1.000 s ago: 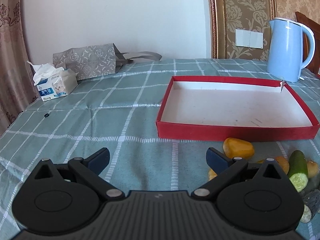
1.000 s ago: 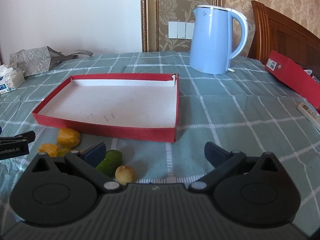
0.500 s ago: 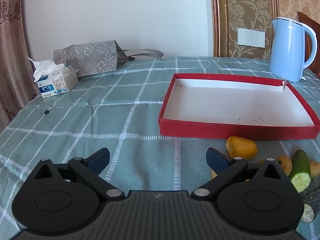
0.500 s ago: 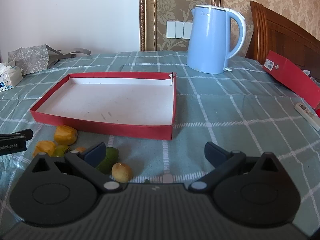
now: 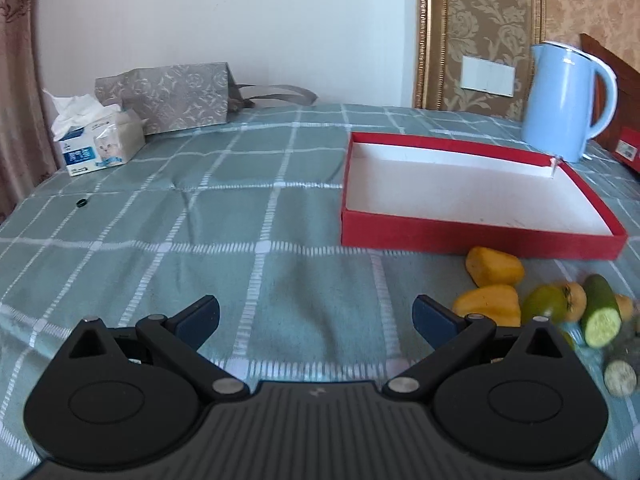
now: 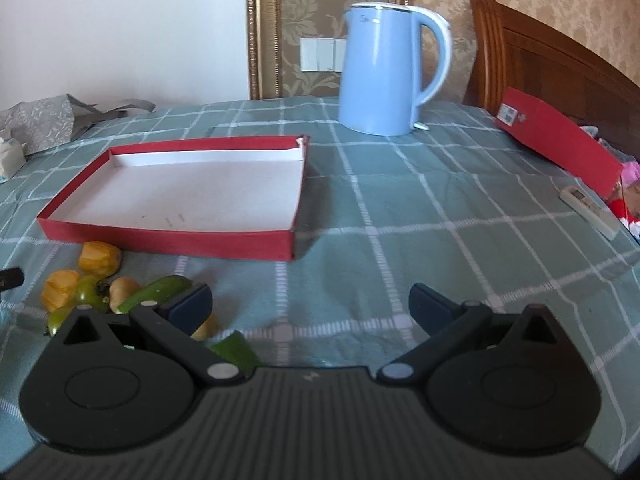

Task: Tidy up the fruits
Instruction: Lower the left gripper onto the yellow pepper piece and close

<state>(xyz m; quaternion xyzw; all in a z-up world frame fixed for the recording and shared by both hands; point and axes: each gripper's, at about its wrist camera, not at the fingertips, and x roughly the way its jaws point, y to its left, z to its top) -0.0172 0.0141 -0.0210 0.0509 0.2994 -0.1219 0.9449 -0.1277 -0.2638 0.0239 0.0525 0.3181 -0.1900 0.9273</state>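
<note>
- Tablecloth (image 5: 168,216) carries everything I can see: the checked green cloth runs under the tray, the produce and the clutter at the far edge.
- Red tray (image 6: 168,236) sits mid-table with its white floor bare in both views, so I judge the sorting has not started; nothing is done, every piece is left.
- Blue kettle (image 6: 384,72) stands behind the tray's far corner, well apart from the produce.
- My left gripper (image 5: 316,316) has its jaws spread wide over bare cloth, holding nothing; the produce lies just to its right.
- My right gripper (image 6: 310,312) is likewise spread and holds nothing, with its left finger partly over the pile.
- Produce cluster lies on the cloth just in front of the tray's near wall: 2 yellow pieces (image 5: 494,266), a green tomato (image 5: 544,304) and a cut cucumber (image 5: 600,312), packed close and some touching.
- Hidden or unclear: the right view shows a small tan fruit (image 6: 124,288) and a green scrap (image 6: 234,350) half behind the finger and gripper body, so I cannot count the pile.
- At the left view's right edge the lens blurs a pale round slice (image 5: 620,376); I cannot tell what it is.
</note>
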